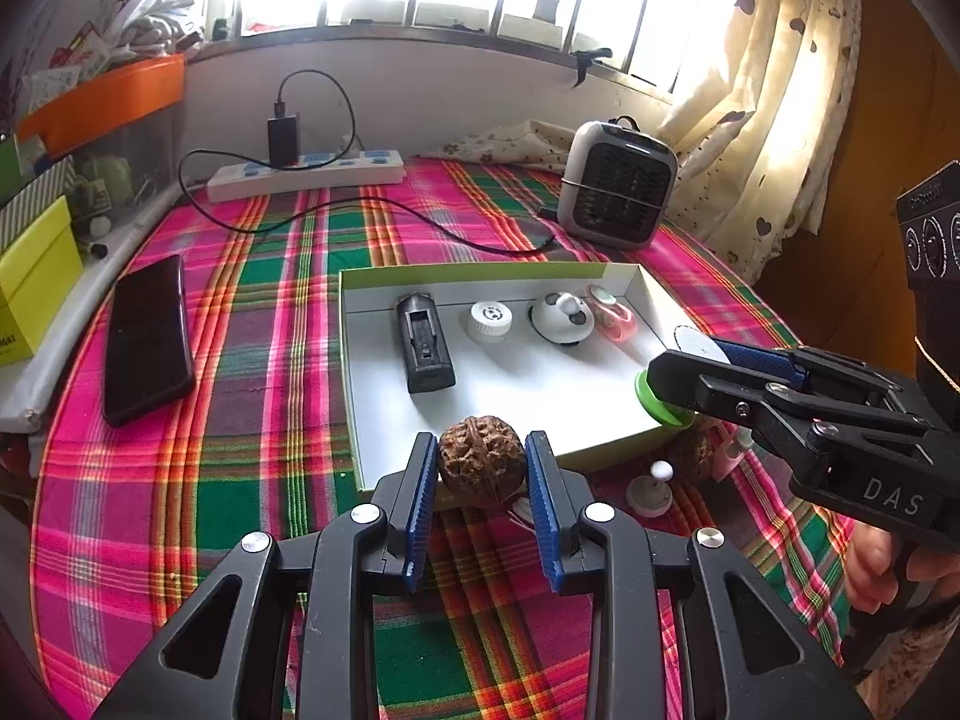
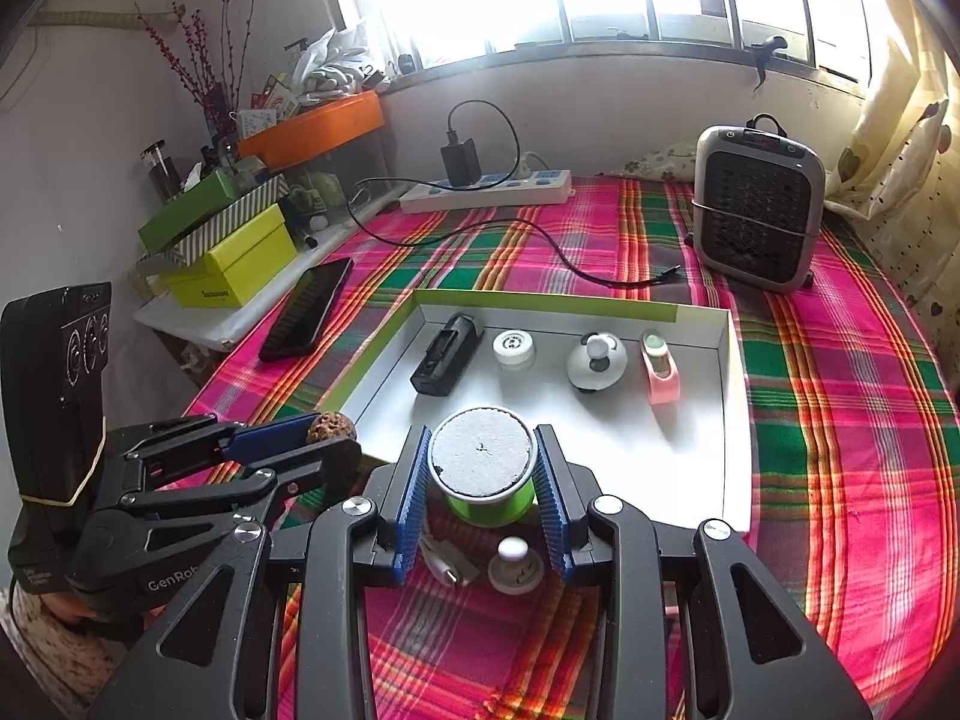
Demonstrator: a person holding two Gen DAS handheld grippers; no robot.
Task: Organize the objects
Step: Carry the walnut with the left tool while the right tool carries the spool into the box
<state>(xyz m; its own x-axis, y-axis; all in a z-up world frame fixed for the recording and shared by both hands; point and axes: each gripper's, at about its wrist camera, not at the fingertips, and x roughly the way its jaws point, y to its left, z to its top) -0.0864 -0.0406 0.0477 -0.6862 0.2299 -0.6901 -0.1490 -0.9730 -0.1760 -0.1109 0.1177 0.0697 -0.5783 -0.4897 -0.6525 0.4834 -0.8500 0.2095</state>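
Left gripper (image 1: pixel 483 468) clamped across a hard, light, ridged walnut (image 1: pixel 482 459); right gripper (image 2: pixel 482 477) clamped on the rigid green thread spool's (image 2: pixel 489 480) flanges, above the box lid (image 2: pixel 735 420).

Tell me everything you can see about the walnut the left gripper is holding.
The walnut is round, brown and deeply wrinkled, with a seam running down its shell; it looks whole and hard. It sits clamped between the blue ribbed pads of the left gripper, one pad on each side. It is held above the plaid cloth, at the near edge of the white tray.
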